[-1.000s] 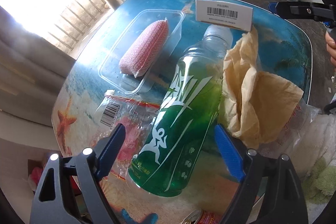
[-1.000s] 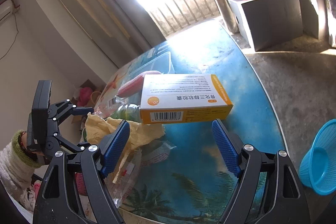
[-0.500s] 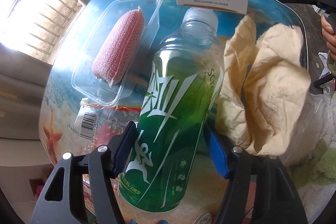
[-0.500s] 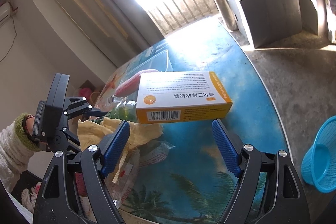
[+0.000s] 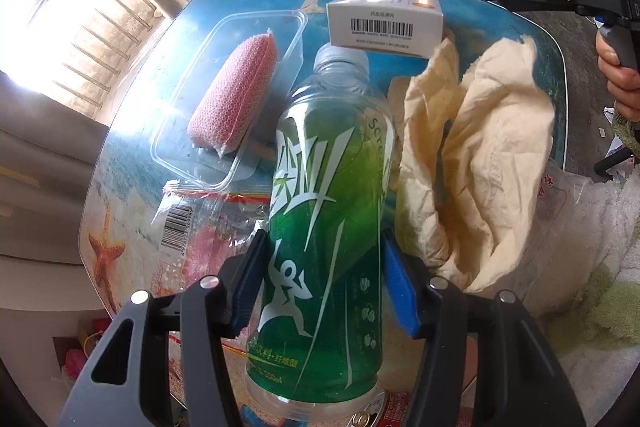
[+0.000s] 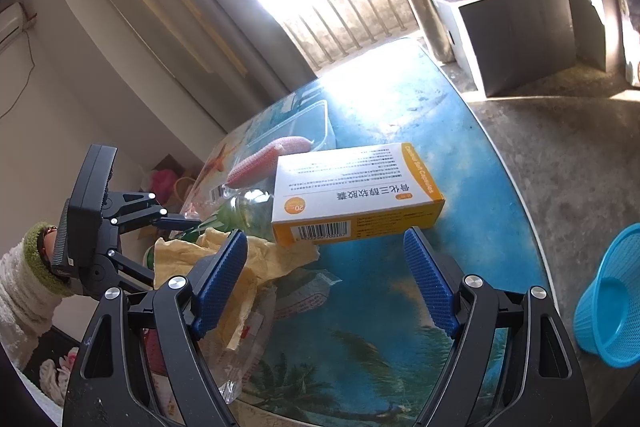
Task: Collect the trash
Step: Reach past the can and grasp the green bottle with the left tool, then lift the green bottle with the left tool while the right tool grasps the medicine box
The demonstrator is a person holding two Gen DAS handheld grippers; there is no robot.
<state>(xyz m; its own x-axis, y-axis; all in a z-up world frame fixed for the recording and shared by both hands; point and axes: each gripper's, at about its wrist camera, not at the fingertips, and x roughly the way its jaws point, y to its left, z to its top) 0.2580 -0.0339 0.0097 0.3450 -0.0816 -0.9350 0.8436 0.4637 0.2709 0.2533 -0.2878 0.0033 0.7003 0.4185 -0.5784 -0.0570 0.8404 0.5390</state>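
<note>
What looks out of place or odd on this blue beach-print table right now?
The green plastic drink bottle lies on its side rather than upright, with the left gripper closing its blue pads around it. A crumpled beige paper napkin and a torn clear wrapper are strewn beside it. Nothing looks spilled.

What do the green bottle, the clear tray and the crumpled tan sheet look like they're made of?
Green bottle: clear glossy plastic under a printed film label, judging by highlights and the see-through neck. Clear tray: thin transparent plastic, glinting at its rounded rim. Crumpled tan sheet: soft matte paper, probably tissue, with faint embossing and limp creases.
</note>
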